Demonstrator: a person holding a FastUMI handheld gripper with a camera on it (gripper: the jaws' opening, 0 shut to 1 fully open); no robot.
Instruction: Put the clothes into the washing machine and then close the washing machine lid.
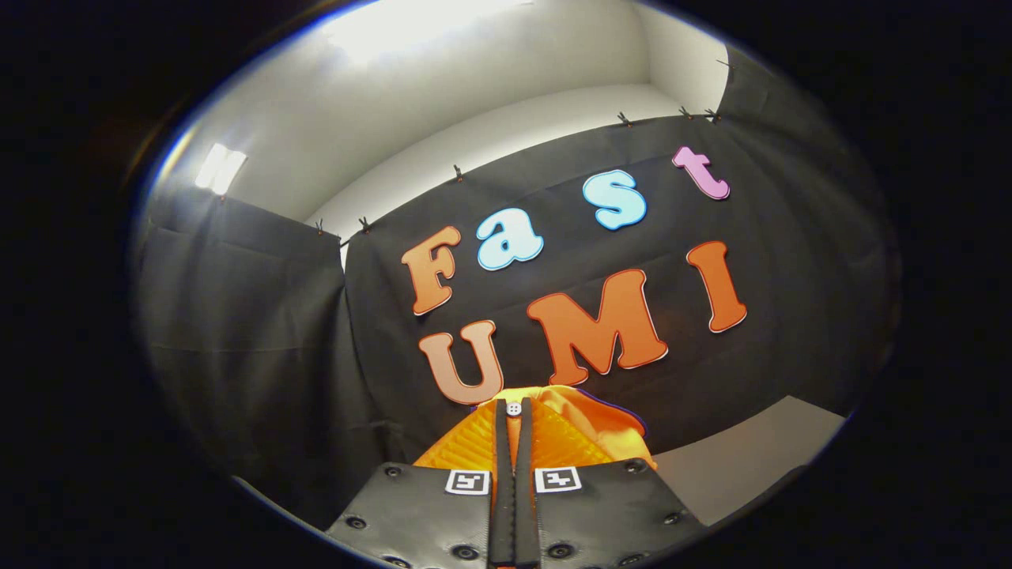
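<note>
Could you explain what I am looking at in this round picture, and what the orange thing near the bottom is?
There is no robot arm here: a person carries a hand-held gripper with two fingers, and a wide-angle camera rides on it, looking forward along those fingers. That is why the picture bulges.

The two fingers are the narrow bars rising from the bottom, pressed close together. Pinched between them is a piece of orange clothing, its cloth bunching on both sides of the fingers. A small white button sits at the fingertips.

The gripper is lifted and tilted upward, so beyond the cloth you see the booth's black curtain wall, the pale wall above it, and a grey surface to the right. The clothing is meant for a washing machine.
</note>
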